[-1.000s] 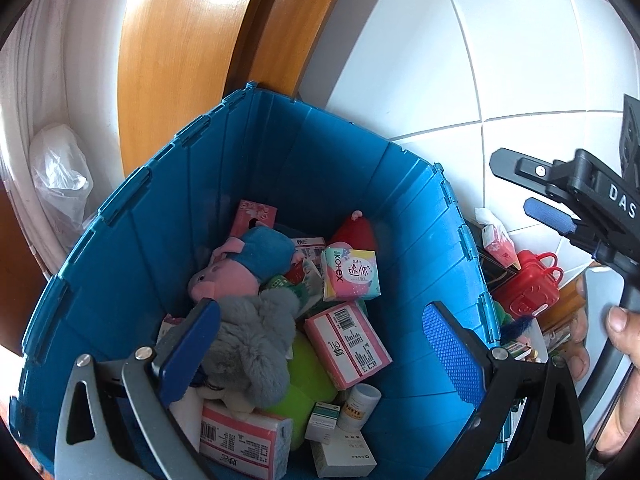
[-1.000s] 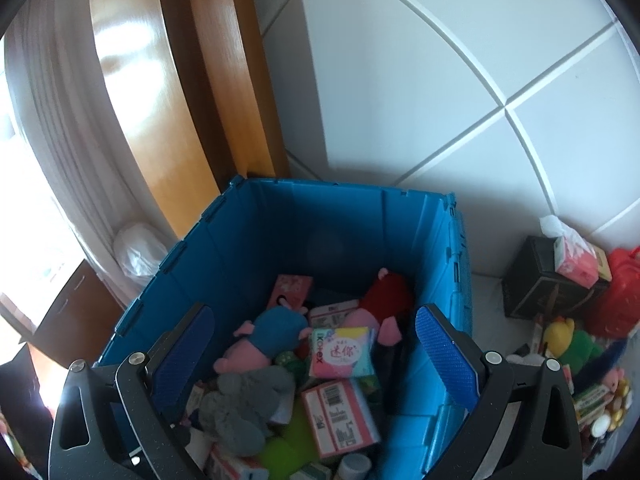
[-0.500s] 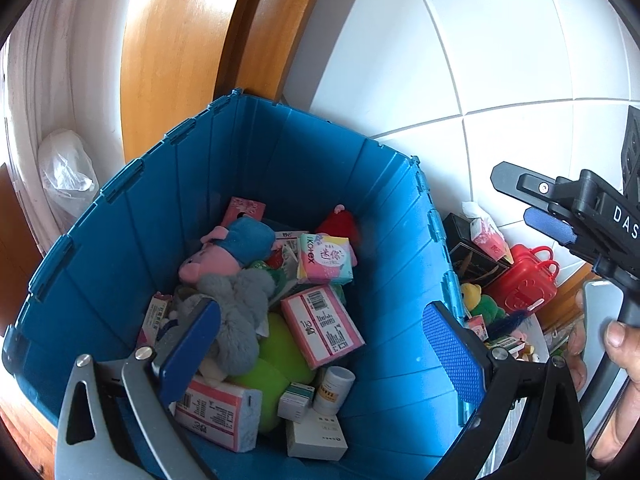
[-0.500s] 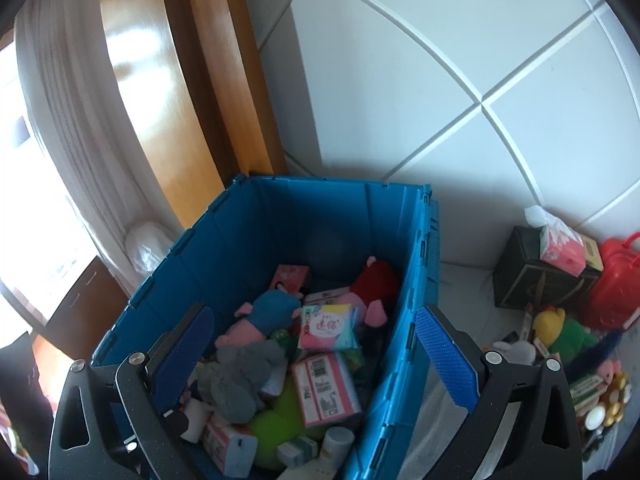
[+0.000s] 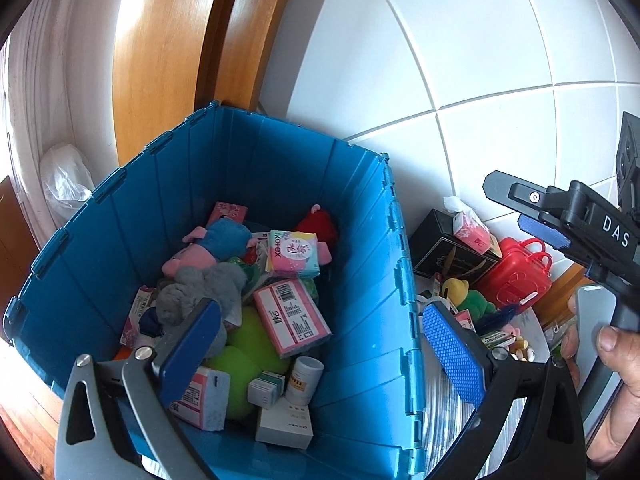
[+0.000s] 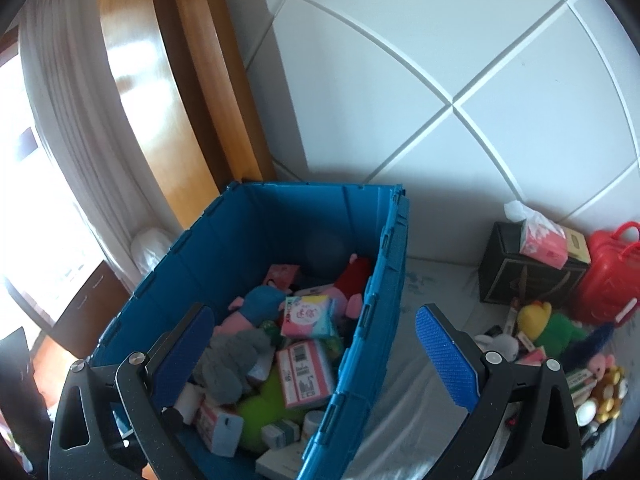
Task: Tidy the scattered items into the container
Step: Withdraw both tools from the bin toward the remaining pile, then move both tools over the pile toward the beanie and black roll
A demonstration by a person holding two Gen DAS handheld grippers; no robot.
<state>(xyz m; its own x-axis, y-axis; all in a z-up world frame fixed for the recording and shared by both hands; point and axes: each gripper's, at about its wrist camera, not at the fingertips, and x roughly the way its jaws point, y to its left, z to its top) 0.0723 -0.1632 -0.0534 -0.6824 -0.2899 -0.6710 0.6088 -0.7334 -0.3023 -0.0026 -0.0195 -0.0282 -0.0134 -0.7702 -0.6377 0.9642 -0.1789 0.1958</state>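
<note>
Both mine spread wide, empty: left gripper (image 5: pixel 320 344) above the deep blue plastic crate (image 5: pixel 368 280), right gripper (image 6: pixel 312 344) straddling its right wall. Crate already holds plush toys and a pink barcode carton (image 5: pixel 292 316). Right of the crate, a yellow-and-green plush toy (image 6: pixel 548 324) and red plastic case (image 6: pixel 608 276) remain scattered, likely next.
</note>
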